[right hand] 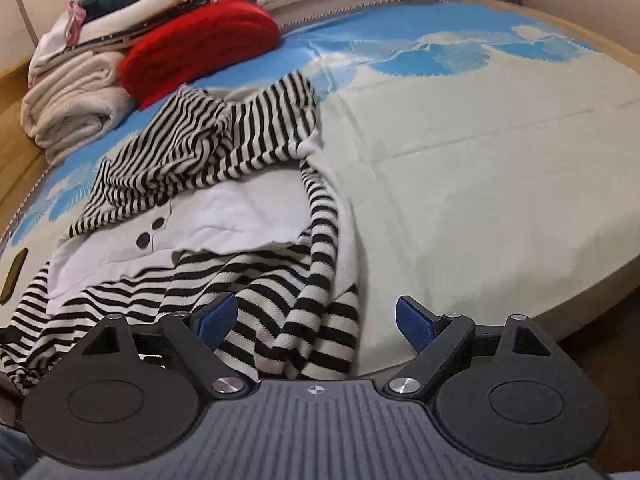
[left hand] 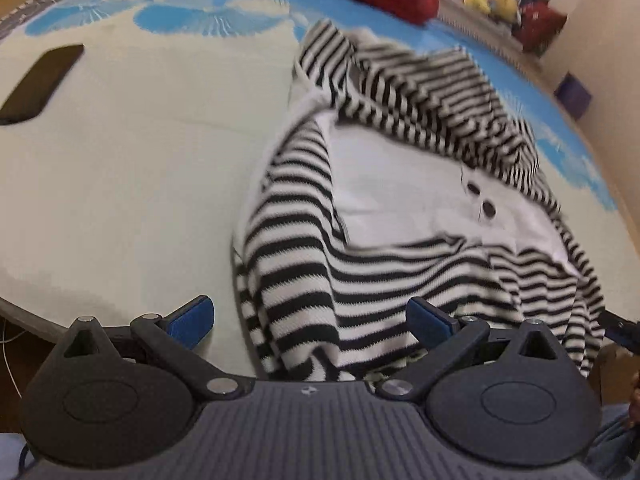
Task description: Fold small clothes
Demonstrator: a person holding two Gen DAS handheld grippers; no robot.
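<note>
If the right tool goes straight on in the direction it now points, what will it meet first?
Most likely the black-and-white striped knit garment, crumpled on the bed. The right tool is open, and the striped fabric at the mattress edge lies between its blue fingers. Depth is hard to judge, though.

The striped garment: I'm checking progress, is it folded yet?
Not folded. The striped garment lies crumpled on the bed, sleeves strewn, hem hanging over the edge.
</note>
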